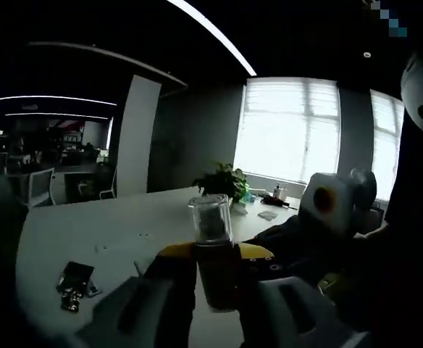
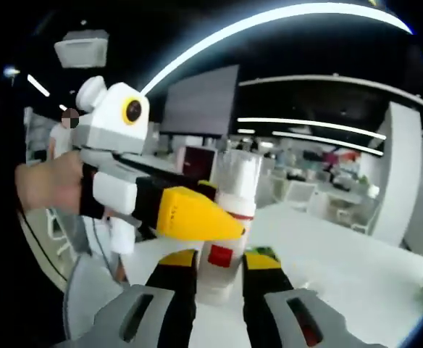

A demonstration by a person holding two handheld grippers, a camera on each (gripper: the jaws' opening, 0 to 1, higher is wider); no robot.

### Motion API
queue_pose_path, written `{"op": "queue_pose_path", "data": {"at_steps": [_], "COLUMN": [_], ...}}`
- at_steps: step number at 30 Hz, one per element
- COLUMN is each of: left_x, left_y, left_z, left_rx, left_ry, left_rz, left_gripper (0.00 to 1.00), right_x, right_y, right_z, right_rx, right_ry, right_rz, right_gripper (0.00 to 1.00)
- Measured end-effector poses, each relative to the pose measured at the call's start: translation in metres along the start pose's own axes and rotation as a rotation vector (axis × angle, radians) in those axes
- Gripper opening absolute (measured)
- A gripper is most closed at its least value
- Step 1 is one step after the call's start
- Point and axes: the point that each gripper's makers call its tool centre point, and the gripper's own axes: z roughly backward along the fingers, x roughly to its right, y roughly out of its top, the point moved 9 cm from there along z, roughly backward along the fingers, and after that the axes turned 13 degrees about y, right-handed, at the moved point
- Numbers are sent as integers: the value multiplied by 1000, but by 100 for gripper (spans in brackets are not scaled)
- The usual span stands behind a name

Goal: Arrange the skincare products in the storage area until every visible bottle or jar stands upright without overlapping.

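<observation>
Left gripper (image 1: 219,272) clamps a dark bottle (image 1: 213,250) upright above the counter (image 1: 88,232). Right gripper (image 2: 220,272) grips a white bottle (image 2: 229,225) upright, just beside it. Both lifted clear, probably for repositioning.

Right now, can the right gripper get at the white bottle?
Probably yes. The white bottle already stands between the right gripper's jaws, though whether they press it is unclear. The left gripper crosses in front of the bottle and may crowd any move.
</observation>
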Motion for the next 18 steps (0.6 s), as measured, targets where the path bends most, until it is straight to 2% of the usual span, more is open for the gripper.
{"op": "queue_pose_path", "data": {"at_steps": [2,3,5,6,9,10,11,12,14,16,18], "left_x": [0,2,0,-1,-1,0,0,0,1,3,1], "left_y": [1,1,0,0,1,1,2,2,3,4,4], "left_z": [1,1,1,1,1,1,1,1,0,0,-1], "left_rx": [4,4,-9,-13,-27,-29,-28,-27,-25,-15,-10], "left_ry": [-75,-122,-174,-201,-255,-264,-279,-285,-328,-380,-405], "left_rz": [-23,-39,-51,-65,-133,-145,-166,-172,-178,-173,-153], "left_gripper": [18,18,19,19,19,19,19,19,19,19,19], "right_x": [3,4,7,7,3,3,3,5,5,5,7], "right_y": [-1,-2,-5,-4,2,3,4,6,8,10,12], "right_z": [3,5,8,9,13,14,15,16,16,17,19], "right_rx": [19,18,-45,-52,-53,-52,-69,-64,-63,-65,-67], "right_ry": [57,77,125,160,267,295,310,301,349,384,415], "right_rz": [-44,-63,-45,-8,30,30,-7,-10,-22,24,25], "right_gripper": [20,24,29,28,20,19,20,23,24,22,21]}}
